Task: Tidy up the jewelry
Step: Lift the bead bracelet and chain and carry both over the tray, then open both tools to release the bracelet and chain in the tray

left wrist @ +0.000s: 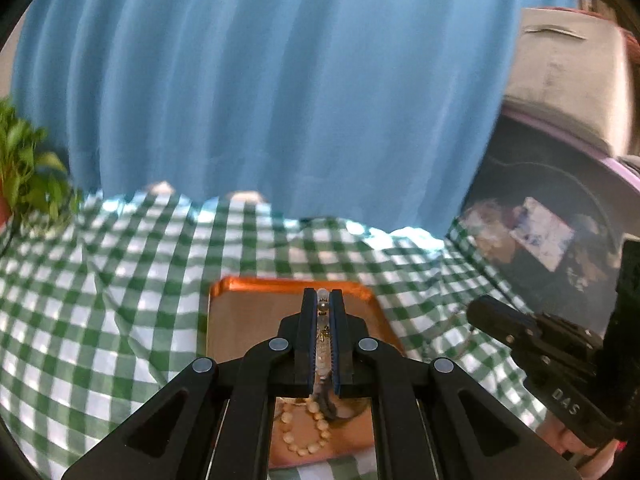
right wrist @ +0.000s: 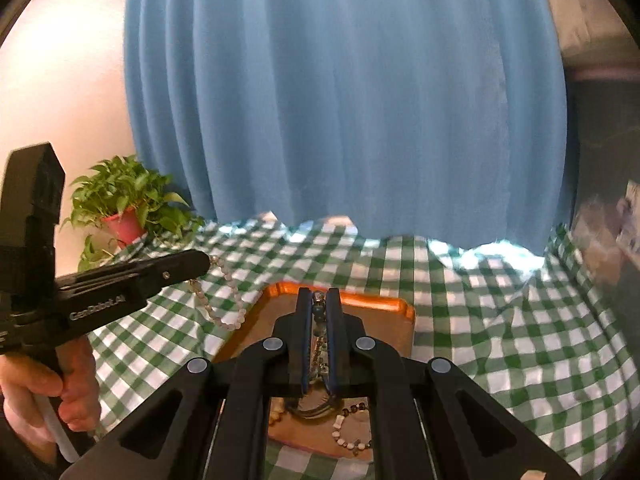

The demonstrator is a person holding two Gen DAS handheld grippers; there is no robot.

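An orange tray [left wrist: 240, 320] lies on the green checked cloth and shows in the right wrist view [right wrist: 380, 320] too. My left gripper [left wrist: 324, 300] is shut on a pale beaded bracelet [left wrist: 323, 344], which hangs from it in the right wrist view [right wrist: 224, 316] beside the tray's left edge. My right gripper [right wrist: 319, 300] is shut on a dark beaded bracelet [right wrist: 318, 320] above the tray. A cream bead bracelet [left wrist: 304, 432] lies on the tray below my left gripper. A mixed bead bracelet [right wrist: 352, 428] and a dark cord [right wrist: 316, 406] lie on the tray below my right gripper.
A blue curtain [left wrist: 300, 100] hangs behind the table. A potted plant in a red pot [right wrist: 124, 208] stands at the back left. The checked cloth [right wrist: 500, 340] is wrinkled around the tray. Dark furniture with clutter [left wrist: 540, 232] is at the right.
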